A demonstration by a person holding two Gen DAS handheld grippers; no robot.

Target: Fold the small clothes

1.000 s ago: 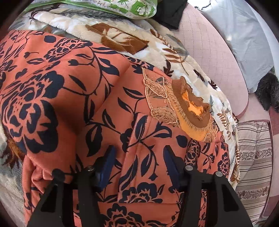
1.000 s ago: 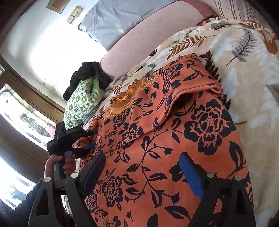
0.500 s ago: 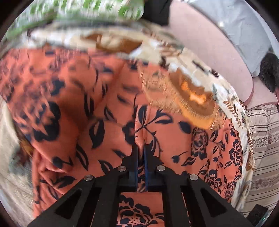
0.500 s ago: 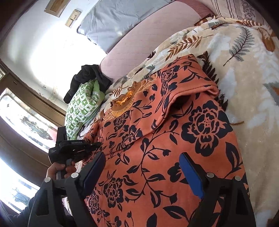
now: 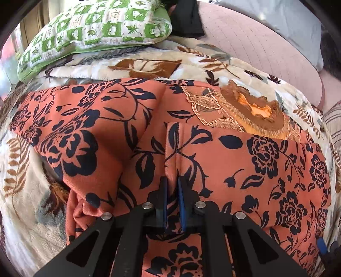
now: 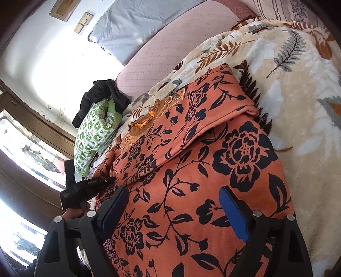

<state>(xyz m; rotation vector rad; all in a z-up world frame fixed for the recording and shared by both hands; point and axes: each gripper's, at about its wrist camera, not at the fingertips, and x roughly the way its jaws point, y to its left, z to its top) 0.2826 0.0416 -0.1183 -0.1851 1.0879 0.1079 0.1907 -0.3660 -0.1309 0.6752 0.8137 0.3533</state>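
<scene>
While my left gripper (image 5: 172, 189) points steeply down at the bed, its two blue pads have pinched up a ridge of the orange floral garment (image 5: 234, 162); the jaws have just eased open a little, yet the cloth is clamped between them and stands up in a narrow seamed fold running away from my fingertips.

Going from left to right in my left wrist view: a cream leaf-print blanket (image 5: 25, 191) shows at the left edge, and the garment lies spread on it. A green-and-white patterned pillow (image 5: 96, 27) sits at the upper left, beyond the garment, with a dark piece of clothing (image 5: 187, 19) just beside it. One folded-over flap of the garment lies to the left of my grip. To the right of the pinched fold is the garment's brown ruffled collar (image 5: 253, 106) with embroidered trim, at the far edge of the cloth. Further right are a pink quilted cushion (image 5: 255, 46) and a grey pillow (image 5: 287, 23).

From my right wrist view, my right gripper (image 6: 173, 209) hangs over the near part of the garment with its jaws spread wide and nothing between the pads. At the left of that view a hand (image 6: 74, 213) holds the left gripper's handle at the garment's far side.
</scene>
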